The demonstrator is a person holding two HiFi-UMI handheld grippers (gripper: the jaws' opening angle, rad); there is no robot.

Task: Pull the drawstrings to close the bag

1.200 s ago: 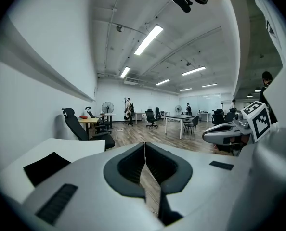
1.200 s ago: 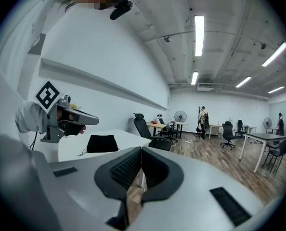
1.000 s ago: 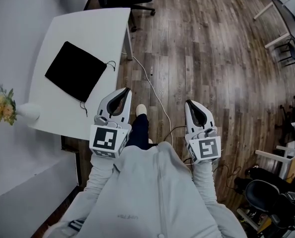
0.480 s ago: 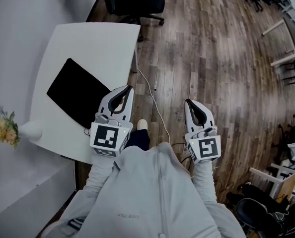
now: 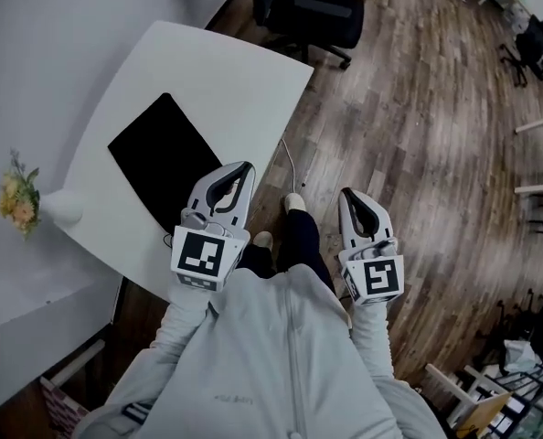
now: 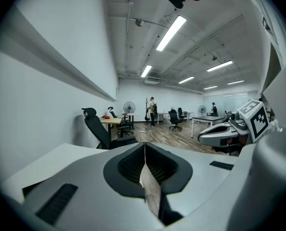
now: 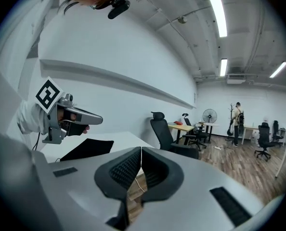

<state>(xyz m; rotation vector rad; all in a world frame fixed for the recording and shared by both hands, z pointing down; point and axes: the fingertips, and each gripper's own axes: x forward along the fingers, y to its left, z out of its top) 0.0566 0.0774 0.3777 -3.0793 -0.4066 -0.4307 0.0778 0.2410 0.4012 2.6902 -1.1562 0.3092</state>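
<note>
A flat black drawstring bag [image 5: 160, 156] lies on the white table [image 5: 226, 71], which fills the upper left of the head view. My left gripper [image 5: 242, 168] is shut and empty. It hangs over the table's near edge, and its tip overlaps the bag's near corner in that view. The bag's cords are hidden there. My right gripper [image 5: 346, 197] is shut and empty too, out over the wooden floor to the right of the table. In the right gripper view the bag [image 7: 87, 148] lies low on the table, below the left gripper [image 7: 71, 117].
A white vase of flowers [image 5: 23, 199] stands at the table's left edge by the wall. A black office chair [image 5: 315, 12] sits at the table's far end. A white cable [image 5: 291, 158] trails on the floor. More desks, chairs and people stand far down the room.
The head view has swung, so the table and bag now sit closer to the middle. Both grippers have come nearer the table, and the left one now overlaps the bag's corner. Both stay shut.
</note>
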